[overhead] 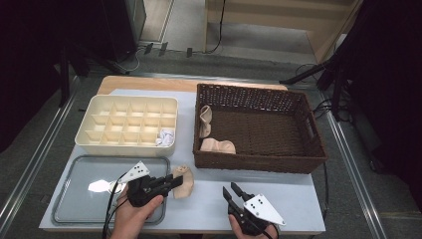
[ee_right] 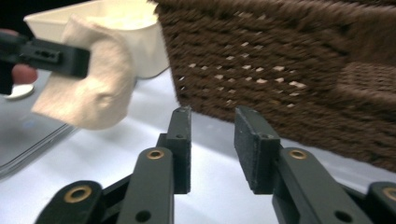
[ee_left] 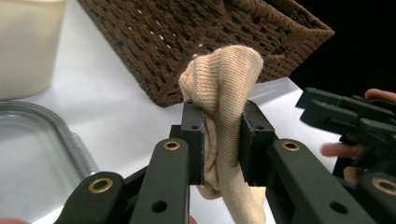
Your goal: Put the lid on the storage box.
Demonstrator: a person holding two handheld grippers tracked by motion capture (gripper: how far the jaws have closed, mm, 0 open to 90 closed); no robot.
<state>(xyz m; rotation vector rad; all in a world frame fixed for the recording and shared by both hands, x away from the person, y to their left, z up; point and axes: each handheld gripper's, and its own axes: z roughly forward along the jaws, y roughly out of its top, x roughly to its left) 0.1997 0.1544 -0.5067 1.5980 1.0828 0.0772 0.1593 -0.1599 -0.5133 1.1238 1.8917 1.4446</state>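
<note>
My left gripper (overhead: 175,180) is shut on a beige sock (overhead: 183,181), held just above the white table in front of the brown wicker basket (overhead: 259,164). Seen along the left gripper (ee_left: 223,135), the sock (ee_left: 224,88) bulges up between the two pads and hangs below them. My right gripper (overhead: 231,191) stands open near the table's front edge, right of the sock, with nothing between its fingers. In the right gripper view (ee_right: 212,135) the sock (ee_right: 93,88) hangs at the left. Two more beige socks (overhead: 217,146) (overhead: 205,119) lie inside the basket at its left end.
A cream divided organiser box (overhead: 99,142) stands at the left, with a white crumpled item (overhead: 165,137) in a front compartment. A grey metal tray (overhead: 89,164) lies at the front left. The table's edge runs close below both hands.
</note>
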